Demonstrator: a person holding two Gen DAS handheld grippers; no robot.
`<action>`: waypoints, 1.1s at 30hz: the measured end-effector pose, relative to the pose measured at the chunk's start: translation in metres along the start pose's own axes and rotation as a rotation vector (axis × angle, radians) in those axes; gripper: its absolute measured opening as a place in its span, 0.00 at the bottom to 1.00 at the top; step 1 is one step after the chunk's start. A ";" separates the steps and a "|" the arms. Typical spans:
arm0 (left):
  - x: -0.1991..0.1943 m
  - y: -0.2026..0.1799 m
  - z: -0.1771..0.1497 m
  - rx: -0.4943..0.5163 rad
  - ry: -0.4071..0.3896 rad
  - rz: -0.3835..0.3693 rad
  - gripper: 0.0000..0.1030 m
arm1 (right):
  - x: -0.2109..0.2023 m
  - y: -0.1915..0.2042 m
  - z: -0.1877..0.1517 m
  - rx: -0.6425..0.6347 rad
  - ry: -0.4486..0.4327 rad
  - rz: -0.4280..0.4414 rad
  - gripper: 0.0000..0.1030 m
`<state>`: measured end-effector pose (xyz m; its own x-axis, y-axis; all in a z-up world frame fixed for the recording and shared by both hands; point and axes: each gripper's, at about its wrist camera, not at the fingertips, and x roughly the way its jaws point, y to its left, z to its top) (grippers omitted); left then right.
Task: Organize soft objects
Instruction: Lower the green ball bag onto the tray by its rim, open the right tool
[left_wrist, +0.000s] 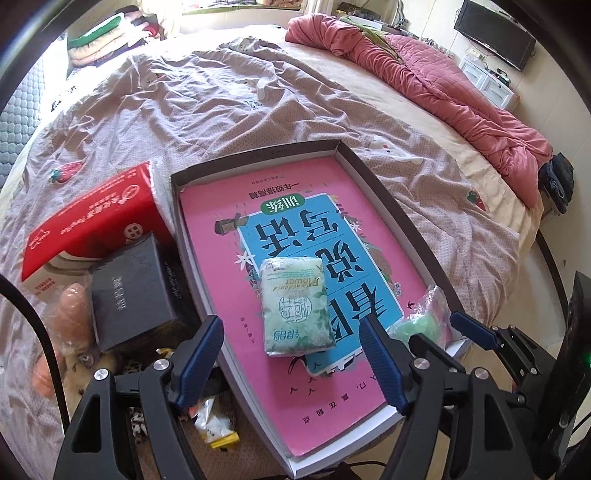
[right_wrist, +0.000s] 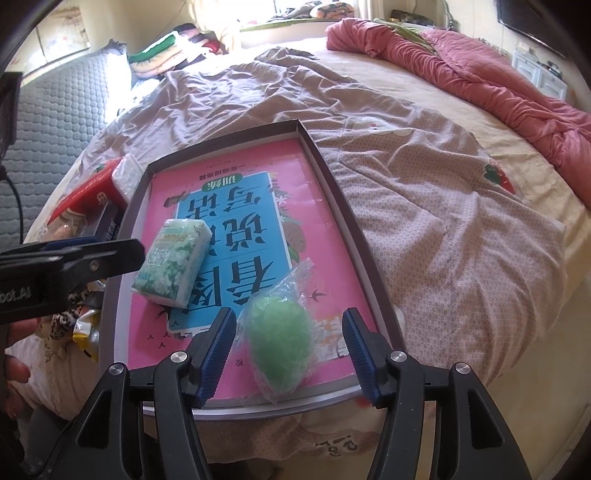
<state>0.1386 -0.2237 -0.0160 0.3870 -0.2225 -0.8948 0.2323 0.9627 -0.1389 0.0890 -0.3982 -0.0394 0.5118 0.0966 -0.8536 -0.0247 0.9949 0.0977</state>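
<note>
A shallow grey box (left_wrist: 255, 157) (right_wrist: 334, 192) lies on the bed with a pink and blue book inside it. On the book lies a pale green tissue pack (left_wrist: 295, 306) (right_wrist: 173, 264). Next to it sits a green sponge ball in clear wrap (right_wrist: 279, 343) (left_wrist: 424, 321). My left gripper (left_wrist: 291, 354) is open, its blue pads either side of the pack's near end and clear of it. My right gripper (right_wrist: 290, 350) is open too, with the wrapped ball between its pads, apart from both. The left gripper's finger (right_wrist: 74, 258) shows at the right wrist view's left edge.
Left of the box are a red tissue carton (left_wrist: 92, 218), a dark box (left_wrist: 136, 291), a plush toy (left_wrist: 74, 314) and a yellow packet (left_wrist: 218, 432). A pink quilt (left_wrist: 424, 77) is bunched at the far right. Folded bedding (right_wrist: 166, 51) is stacked by the headboard. A monitor (left_wrist: 495, 33) stands beyond.
</note>
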 end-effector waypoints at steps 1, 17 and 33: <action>-0.004 0.000 -0.002 0.000 -0.007 0.006 0.73 | -0.002 0.000 0.000 0.002 -0.004 -0.001 0.60; -0.043 0.014 -0.020 -0.024 -0.058 0.048 0.74 | -0.030 0.008 0.008 0.016 -0.086 -0.018 0.61; -0.067 0.041 -0.037 -0.060 -0.088 0.084 0.75 | -0.061 0.036 0.019 -0.004 -0.181 0.005 0.72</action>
<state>0.0897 -0.1633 0.0225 0.4799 -0.1508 -0.8643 0.1427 0.9854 -0.0926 0.0731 -0.3690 0.0258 0.6576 0.0954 -0.7473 -0.0313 0.9945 0.0995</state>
